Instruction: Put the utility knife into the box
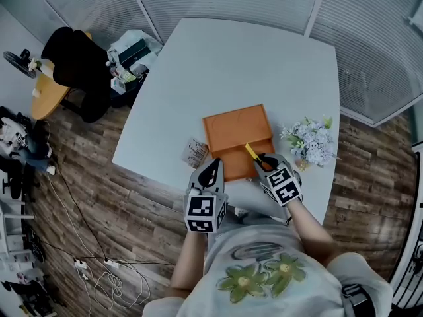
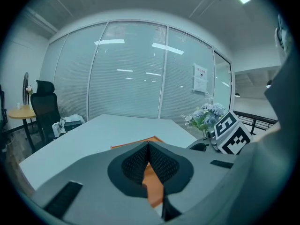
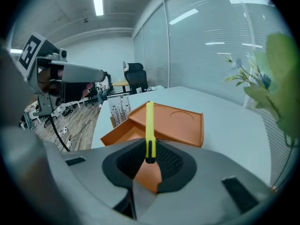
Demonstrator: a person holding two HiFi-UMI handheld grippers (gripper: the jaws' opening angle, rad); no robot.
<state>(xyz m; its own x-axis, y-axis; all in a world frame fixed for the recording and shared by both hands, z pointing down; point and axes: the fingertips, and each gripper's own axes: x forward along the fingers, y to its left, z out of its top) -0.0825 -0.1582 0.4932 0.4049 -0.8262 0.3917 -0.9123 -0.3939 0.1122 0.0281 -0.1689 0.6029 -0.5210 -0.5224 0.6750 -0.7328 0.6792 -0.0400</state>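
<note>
An orange box [image 1: 238,137] lies open on the white table [image 1: 198,78], its lid [image 3: 176,121] folded back and its tray [image 3: 115,134] nearest me. My right gripper [image 1: 264,161] hovers over the box's front right part, shut on a yellow utility knife [image 1: 252,152]. The knife [image 3: 149,121] sticks out forward from between the jaws, over the box. My left gripper [image 1: 212,167] hangs at the box's front left edge, its jaws meeting at the tips with nothing between them. Orange box surface [image 2: 152,182] shows beyond the left gripper [image 2: 149,146].
A small printed packet [image 1: 195,152] lies left of the box. A bunch of pale flowers [image 1: 309,139] stands to its right near the table edge. Off the table at far left are a black chair [image 1: 76,65] and a round wooden table [image 1: 46,94].
</note>
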